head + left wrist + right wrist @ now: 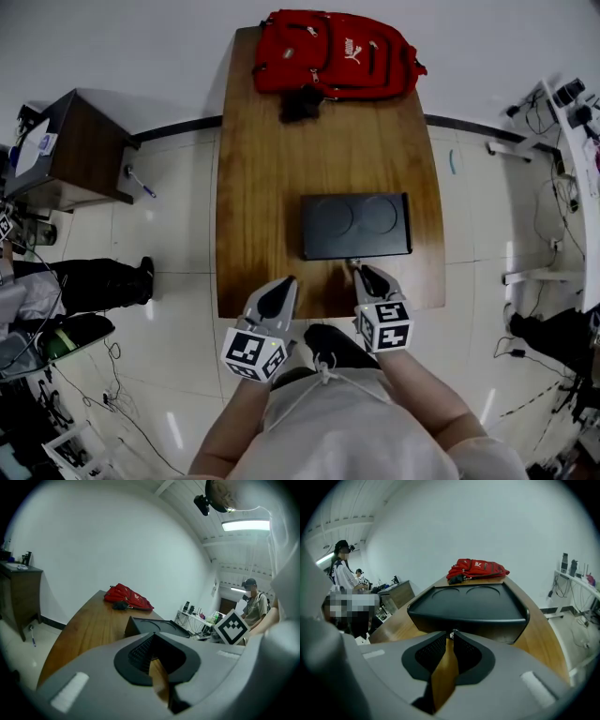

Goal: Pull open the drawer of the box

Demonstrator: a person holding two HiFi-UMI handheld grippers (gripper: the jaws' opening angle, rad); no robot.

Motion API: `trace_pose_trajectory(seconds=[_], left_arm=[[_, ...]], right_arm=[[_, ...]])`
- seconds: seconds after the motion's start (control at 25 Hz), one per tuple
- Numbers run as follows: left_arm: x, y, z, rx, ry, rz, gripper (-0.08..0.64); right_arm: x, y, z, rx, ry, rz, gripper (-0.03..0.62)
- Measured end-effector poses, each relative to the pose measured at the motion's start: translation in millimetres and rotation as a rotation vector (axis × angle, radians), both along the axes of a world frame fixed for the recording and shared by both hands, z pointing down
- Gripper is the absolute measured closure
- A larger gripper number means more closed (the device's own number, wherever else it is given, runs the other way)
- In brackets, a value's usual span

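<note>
The only writing we can read is the white Puma lettering on the red backpack (pixel 333 52), which lies at the far end of the surface (pixel 272 187) with a small dark bundle (pixel 302 103) against it.

The box (pixel 354 225) is flat, black and rectangular, with two round hollows pressed into its top. It sits on the brown wooden surface toward its near edge, right of the middle. A small knob (pixel 451 633) shows at the centre of its front face.

Our right tool (pixel 451 635) points at that face with its jaws slightly parted. The knob is right at their tips, and we see no clamp on it. Our left tool (pixel 153 636) hangs over the near edge, left of the box and apart from it. Its tips are drawn together on nothing.

Around us are a pale tiled floor (pixel 178 225), white walls, a dark wooden cabinet (pixel 80 150) on the left and cluttered desks (pixel 572 141) on the right.
</note>
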State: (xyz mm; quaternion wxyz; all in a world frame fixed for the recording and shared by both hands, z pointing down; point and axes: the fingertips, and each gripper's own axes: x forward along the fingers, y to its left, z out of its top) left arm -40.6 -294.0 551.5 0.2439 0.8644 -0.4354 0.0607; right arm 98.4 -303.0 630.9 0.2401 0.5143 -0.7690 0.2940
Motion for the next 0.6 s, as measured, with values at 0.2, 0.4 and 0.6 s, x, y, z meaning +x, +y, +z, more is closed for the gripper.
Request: trace_pose_trajectory(seconds=[0.2, 0.4, 0.6], left_arm=[[5.5, 3.2, 19.5, -0.06, 0.007, 0.006, 0.554], [3.8, 1.7, 28.2, -0.094, 0.017, 0.0, 0.554], [2.0, -9.5, 21.8, -0.079, 0.052, -0.016, 0.554]], right_arm=[[-2.3, -6.0, 20.5, -0.061, -0.022, 0.01, 0.497], [0.0, -17.3, 30.1, -0.093, -0.044, 0.071, 0.485], [-1.0, -14.5, 38.7, -0.136, -0.062, 0.092, 0.515]])
